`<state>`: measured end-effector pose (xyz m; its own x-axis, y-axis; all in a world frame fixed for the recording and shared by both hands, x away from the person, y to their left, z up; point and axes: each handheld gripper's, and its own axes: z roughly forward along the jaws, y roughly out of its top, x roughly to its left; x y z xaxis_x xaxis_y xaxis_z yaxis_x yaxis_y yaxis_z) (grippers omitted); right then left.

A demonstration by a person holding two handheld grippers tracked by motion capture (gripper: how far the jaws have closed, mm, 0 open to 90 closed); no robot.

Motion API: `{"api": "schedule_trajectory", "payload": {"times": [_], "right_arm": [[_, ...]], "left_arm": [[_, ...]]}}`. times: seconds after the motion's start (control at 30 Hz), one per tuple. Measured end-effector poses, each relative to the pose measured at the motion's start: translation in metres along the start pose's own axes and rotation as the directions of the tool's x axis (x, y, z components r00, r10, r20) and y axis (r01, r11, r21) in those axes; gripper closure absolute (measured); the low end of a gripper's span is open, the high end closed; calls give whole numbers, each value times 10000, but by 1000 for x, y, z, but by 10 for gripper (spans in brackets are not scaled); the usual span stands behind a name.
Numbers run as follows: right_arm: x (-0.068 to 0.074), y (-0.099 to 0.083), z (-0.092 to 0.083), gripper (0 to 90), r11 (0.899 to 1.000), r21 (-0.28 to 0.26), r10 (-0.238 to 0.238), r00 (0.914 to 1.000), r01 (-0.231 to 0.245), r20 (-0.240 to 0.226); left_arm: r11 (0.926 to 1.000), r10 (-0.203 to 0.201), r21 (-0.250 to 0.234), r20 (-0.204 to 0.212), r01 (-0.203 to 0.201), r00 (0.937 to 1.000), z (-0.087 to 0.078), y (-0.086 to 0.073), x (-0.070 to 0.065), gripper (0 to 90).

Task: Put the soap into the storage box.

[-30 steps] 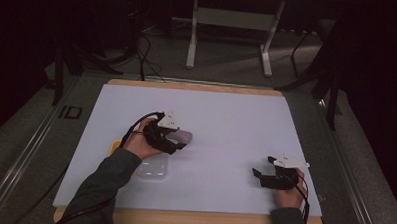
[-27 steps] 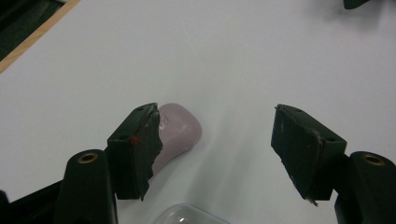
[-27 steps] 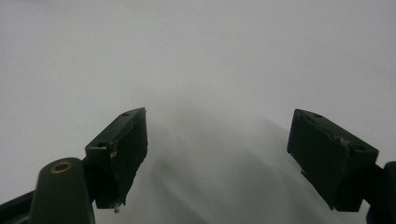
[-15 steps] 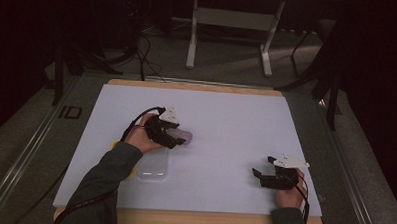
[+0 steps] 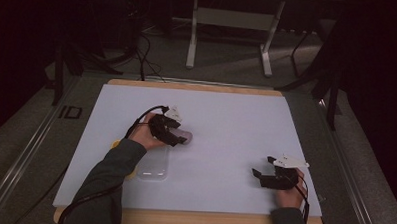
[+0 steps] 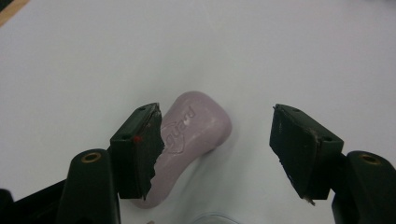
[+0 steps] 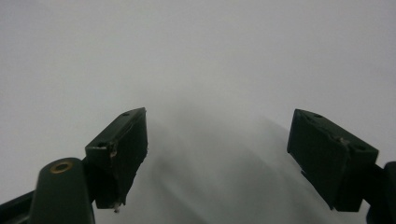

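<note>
soap bar (image 6: 191, 135) | pale purple | embossed "guard" legible | left tool (image 6: 219, 144) agape

The pale lilac, kidney-shaped bar of soap (image 6: 194, 135) under my left black hand-held gripper (image 6: 219, 144) carries embossed lettering in its own lilac, with no other print. That hand-held gripper's pads are matt black, and one bears a small red dot at 9 o'clock of the soap. My table (image 5: 236, 118) has a plain white top edged in light wood. My right black hand-held gripper (image 7: 217, 154) has brass-coloured screws. The clear plastic tray (image 5: 153, 166) lies at 6 o'clock of the soap, a yellow patch beside it. My sleeves are grey-green.
</note>
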<state>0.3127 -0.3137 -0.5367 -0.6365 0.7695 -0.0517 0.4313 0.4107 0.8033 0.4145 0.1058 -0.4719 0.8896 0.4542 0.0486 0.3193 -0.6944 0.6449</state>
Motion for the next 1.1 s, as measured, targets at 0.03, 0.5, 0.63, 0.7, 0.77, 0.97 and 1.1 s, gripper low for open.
{"api": "schedule_trajectory", "payload": {"times": [0.03, 0.5, 0.63, 0.7, 0.77, 0.97, 1.1], "right_arm": [[0, 0, 0, 198, 10000, -1, -2, 10000, 2, 1], [0, 0, 0, 198, 10000, 13, -22, 10000, 22, -2], [0, 0, 0, 198, 10000, 21, -24, 10000, 24, -1], [0, 0, 0, 198, 10000, 27, -17, 10000, 17, -4], [0, 0, 0, 198, 10000, 28, -26, 10000, 26, -3], [0, 0, 0, 198, 10000, 36, -10, 10000, 10, 10], [0, 0, 0, 198, 10000, 49, 0, 10000, 0, 2]], "left_arm": [[10000, -30, 60, -21, 30, 10000, 2, 0, 1, 349], [9980, 309, 534, 713, -348, 9970, 12, -5, -4, 662], [9952, 551, 759, 875, -618, 9946, 19, -5, -8, 783], [9934, 670, 863, 926, -750, 9934, 22, -4, -10, 830], [9911, 792, 989, 989, -890, 9919, 25, -4, -11, 866], [9810, 1024, 1539, 1082, -1185, 9888, 33, -3, -11, 898], [9781, 904, 1781, 1029, -1078, 9906, 38, -3, -8, 898]]}}
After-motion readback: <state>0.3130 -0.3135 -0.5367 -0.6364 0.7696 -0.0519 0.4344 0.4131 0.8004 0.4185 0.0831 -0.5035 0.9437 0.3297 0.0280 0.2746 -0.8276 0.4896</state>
